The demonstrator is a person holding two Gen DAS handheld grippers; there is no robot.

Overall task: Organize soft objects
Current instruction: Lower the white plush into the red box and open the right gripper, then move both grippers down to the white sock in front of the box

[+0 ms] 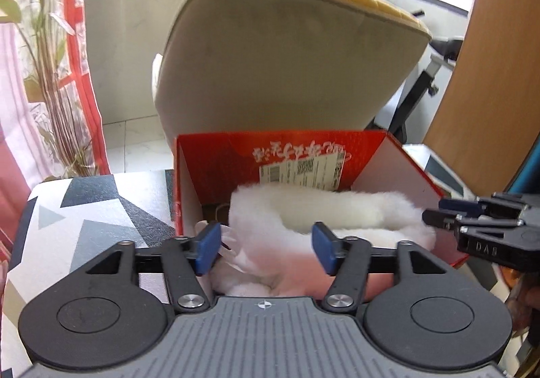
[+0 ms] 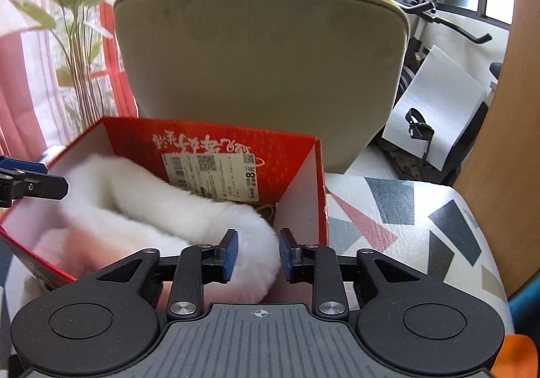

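A white fluffy plush item [image 1: 324, 209] lies curled inside an open red cardboard box [image 1: 216, 158] on a patterned seat. My left gripper [image 1: 266, 249] is open above the plush's near end, its blue pads [image 1: 207, 248] on either side of white and pink fluff. In the right wrist view the plush [image 2: 152, 205] fills the box [image 2: 297, 155]. My right gripper [image 2: 258, 254] is open with its pads close to either side of the plush's near end [image 2: 256, 243], not pressing it. Each gripper shows at the edge of the other's view.
The box sits on a stool with a geometric pattern [image 2: 422, 219]. A beige chair back [image 2: 263, 57] stands right behind the box. A plant and red curtain [image 2: 77, 40] are at the left. A wooden panel [image 2: 516, 141] and an exercise bike [image 2: 438, 128] are at the right.
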